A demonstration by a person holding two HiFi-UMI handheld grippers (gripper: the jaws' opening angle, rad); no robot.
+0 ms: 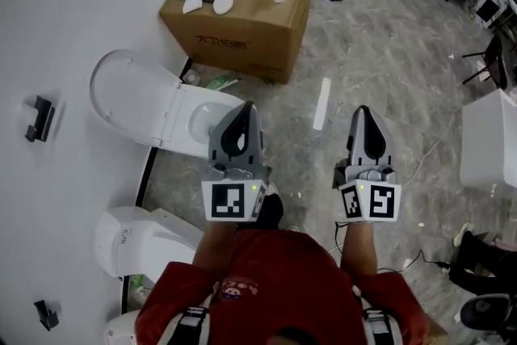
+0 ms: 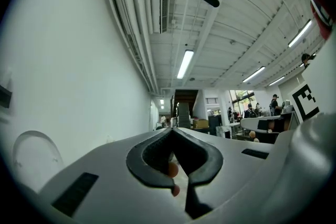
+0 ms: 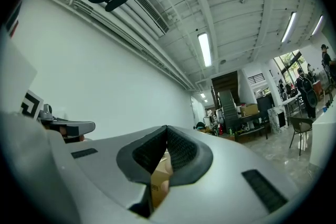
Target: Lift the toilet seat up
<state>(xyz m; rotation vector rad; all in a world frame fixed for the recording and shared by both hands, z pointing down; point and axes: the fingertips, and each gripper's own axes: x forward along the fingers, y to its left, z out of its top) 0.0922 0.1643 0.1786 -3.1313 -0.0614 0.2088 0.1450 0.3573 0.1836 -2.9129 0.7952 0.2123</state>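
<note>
White toilet (image 1: 182, 121) stood against the wall (image 1: 65, 12). Its lid (image 1: 121, 89) was upright, leaning on the wall. The seat ring could not be told apart from the bowl rim in head view; judged not yet raised.

Left gripper (image 1: 245, 107): jaws together, nothing between them, tip overlapping the bowl's near edge in head view. Contact could not be confirmed. Right gripper (image 1: 364, 111): jaws together, empty, over bare floor, well apart from the toilet.

Judgement: approach stage. To do it well, slip a closed tip under the seat's front edge, lift in an arc about the rear hinge, then ease it against the lid without slamming.

Box (image 1: 242, 20) lay beyond, and a second toilet (image 1: 141, 238) nearer along the wall.
</note>
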